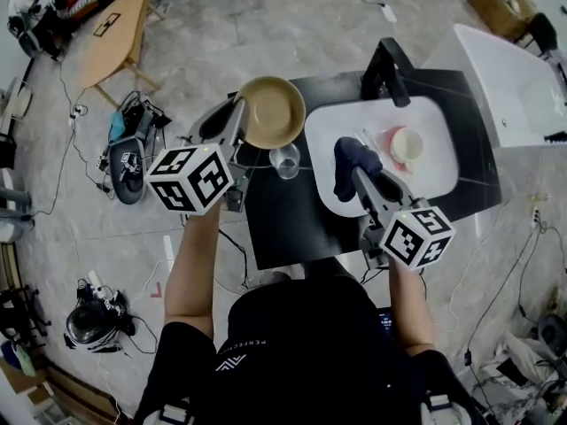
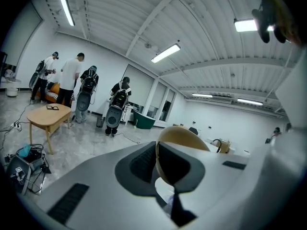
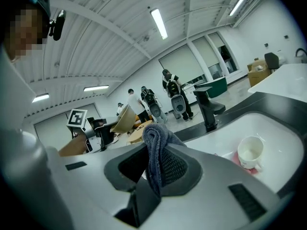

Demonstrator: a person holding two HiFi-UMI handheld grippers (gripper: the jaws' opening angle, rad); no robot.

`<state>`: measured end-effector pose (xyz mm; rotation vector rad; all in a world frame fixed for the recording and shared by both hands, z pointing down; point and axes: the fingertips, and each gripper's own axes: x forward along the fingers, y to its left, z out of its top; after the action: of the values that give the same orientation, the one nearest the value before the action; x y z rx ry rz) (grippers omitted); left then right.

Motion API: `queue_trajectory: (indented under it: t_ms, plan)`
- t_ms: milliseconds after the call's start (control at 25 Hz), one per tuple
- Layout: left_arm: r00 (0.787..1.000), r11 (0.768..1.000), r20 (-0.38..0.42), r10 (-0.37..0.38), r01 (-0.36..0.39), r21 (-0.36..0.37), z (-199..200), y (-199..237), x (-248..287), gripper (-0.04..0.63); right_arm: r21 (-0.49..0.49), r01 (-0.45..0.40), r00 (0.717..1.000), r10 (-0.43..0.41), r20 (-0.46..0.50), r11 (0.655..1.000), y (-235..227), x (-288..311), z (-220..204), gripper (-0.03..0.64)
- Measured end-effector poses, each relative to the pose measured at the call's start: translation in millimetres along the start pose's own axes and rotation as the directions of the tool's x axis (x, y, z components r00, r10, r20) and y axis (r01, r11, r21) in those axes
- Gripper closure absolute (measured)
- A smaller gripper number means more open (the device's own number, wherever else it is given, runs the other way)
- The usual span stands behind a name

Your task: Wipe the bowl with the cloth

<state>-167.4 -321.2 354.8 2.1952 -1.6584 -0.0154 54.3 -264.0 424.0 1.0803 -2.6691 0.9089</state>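
Observation:
A tan bowl [image 1: 271, 111] is held up over the left edge of the dark counter, its hollow facing up in the head view. My left gripper [image 1: 237, 124] is shut on the bowl's rim [image 2: 178, 137]. My right gripper [image 1: 357, 172] is shut on a dark blue cloth [image 1: 353, 159] above the white sink [image 1: 434, 171]; the cloth [image 3: 159, 150] bunches between the jaws. In the right gripper view the bowl [image 3: 123, 119] shows off to the left, apart from the cloth.
A clear glass [image 1: 285, 159] stands on the counter by the sink's left edge. A white cup [image 1: 407, 143] on a pink pad lies in the sink, with a black faucet [image 1: 387, 69] behind. A wooden table [image 1: 113, 35], cables and gear lie on the floor at left; people stand far off.

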Motion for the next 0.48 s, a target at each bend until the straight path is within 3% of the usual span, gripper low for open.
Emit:
queue_trajectory:
  t_ms: [480]
  plan:
    - [0.990, 0.987, 0.018, -0.138, 0.137, 0.081, -1.4, -57.2, -66.2, 0.574, -0.019, 0.016, 0.993, -0.014, 0.116, 1.000, 50.1, -53.0, -5.9, 0.534]
